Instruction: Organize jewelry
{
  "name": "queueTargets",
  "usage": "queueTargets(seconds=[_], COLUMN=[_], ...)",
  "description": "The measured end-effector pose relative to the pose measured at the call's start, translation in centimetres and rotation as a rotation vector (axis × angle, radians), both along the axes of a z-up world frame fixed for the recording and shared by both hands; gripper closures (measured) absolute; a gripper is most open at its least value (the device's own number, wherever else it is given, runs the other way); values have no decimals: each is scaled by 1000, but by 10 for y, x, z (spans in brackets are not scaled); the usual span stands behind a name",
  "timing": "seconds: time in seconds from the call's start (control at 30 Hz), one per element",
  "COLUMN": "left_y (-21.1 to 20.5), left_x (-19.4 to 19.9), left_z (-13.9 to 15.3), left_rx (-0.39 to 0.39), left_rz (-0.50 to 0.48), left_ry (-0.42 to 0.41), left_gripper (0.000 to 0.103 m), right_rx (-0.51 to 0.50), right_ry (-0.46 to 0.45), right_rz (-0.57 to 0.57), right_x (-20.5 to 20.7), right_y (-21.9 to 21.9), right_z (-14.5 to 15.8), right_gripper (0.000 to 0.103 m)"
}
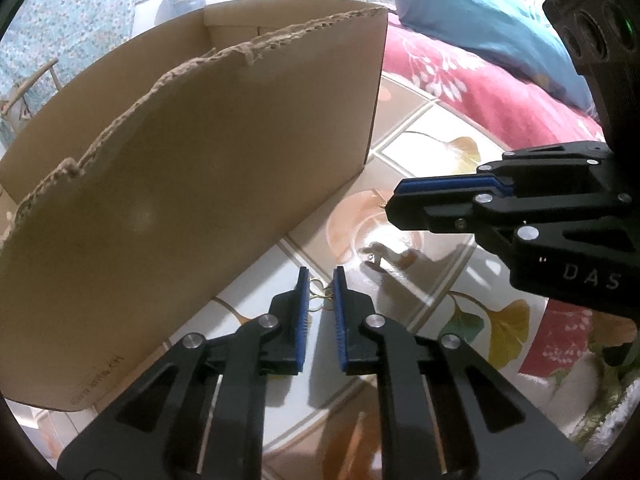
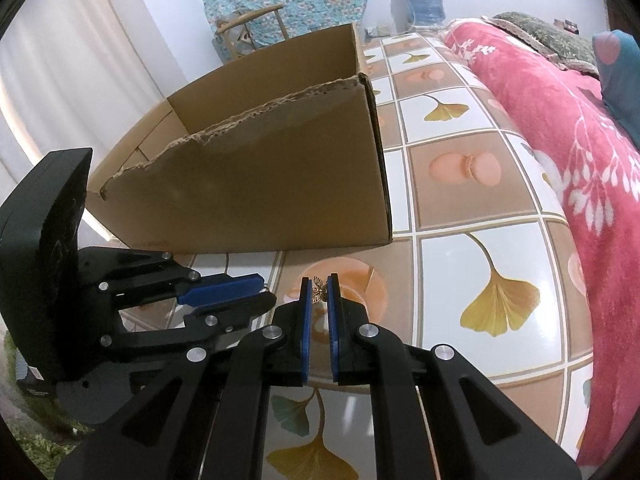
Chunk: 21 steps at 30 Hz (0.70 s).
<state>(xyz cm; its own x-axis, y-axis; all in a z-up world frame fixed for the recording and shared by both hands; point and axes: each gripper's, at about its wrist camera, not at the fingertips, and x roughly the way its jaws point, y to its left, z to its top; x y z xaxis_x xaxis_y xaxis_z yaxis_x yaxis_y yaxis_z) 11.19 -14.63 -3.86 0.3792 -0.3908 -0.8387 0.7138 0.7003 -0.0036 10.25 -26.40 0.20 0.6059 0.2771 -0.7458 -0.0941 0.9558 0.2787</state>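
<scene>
We read both grippers as gripping jewelry above the tabletop (image 2: 500,216): left gripper (image 1: 321,280) narrow on wire earrings (image 1: 318,294), right gripper (image 2: 319,286) pinching a butterfly charm (image 2: 319,290), box (image 2: 280,184) at 11 o'clock, presumably the destination.

Tiled-pattern tablecloth (image 2: 448,264) carries torn cardboard box (image 2: 272,184), red blanket (image 2: 560,128)

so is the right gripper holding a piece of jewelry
Yes, a small gold butterfly charm sits pinched between the fingertips of the right gripper.
</scene>
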Motion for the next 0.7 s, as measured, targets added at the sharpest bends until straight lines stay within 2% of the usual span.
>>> queueTargets(seconds=[0.3, 0.33, 0.37, 0.7], left_y=[-1, -1, -1, 10], left_x=[-1, -2, -2, -6], left_z=[1, 1, 2, 10], left_rx=[6, 5, 6, -5], left_rz=[-6, -7, -8, -1], left_ry=[-9, -13, -14, -9], left_gripper=[92, 94, 103, 101], right_rx=[0, 0, -1, -7], right_ry=[-1, -1, -1, -15], right_rz=[-2, 0, 0, 2], right_x=[0, 0, 0, -4], right_y=[-2, -2, -2, 0], right_z=[1, 1, 1, 7], right_gripper=[95, 95, 95, 95])
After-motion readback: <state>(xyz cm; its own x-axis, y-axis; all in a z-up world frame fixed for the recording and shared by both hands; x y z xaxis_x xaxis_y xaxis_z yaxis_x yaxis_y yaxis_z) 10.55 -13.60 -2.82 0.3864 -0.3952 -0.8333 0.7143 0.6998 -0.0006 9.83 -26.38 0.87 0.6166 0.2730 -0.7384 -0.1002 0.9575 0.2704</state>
